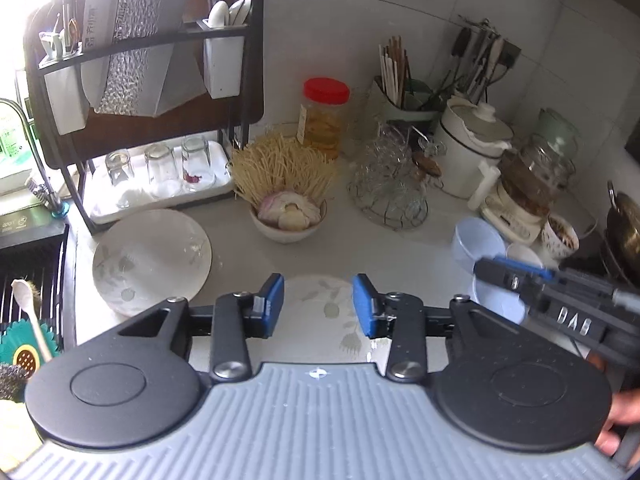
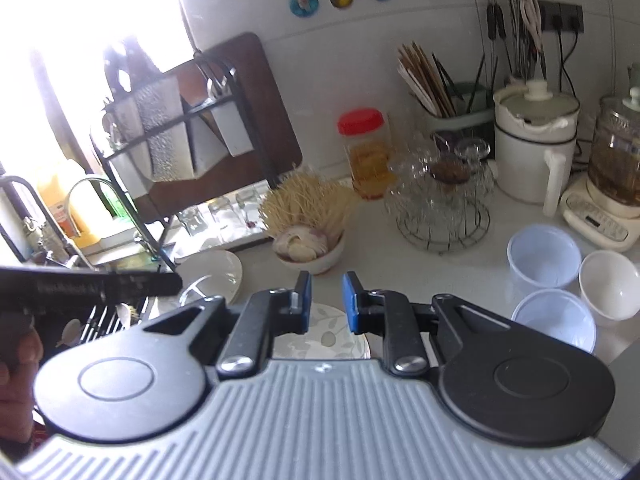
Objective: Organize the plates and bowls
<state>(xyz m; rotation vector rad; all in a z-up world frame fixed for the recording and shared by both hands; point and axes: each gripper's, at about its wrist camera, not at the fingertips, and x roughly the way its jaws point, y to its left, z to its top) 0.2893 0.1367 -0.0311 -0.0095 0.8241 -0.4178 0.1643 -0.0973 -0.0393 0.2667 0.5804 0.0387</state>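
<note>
Now | left claw [image 1: 318,306] wide, empty | right claw [image 2: 326,302] narrower, empty | leaf-patterned plate [image 1: 320,300] half hidden beneath both

plate [image 1: 152,260] left of garlic bowl [image 1: 286,220] | cups [image 2: 544,256] right

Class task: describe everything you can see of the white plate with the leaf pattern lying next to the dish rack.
The plate is round, white and glossy, apparently ceramic, with faint grey-green leaf sprigs scattered over it. It looks empty and lies flat on the pale countertop, by the dish rack and close to the sink edge. Neither gripper touches it. In the right wrist view it is partly hidden and washed out by glare.
</note>
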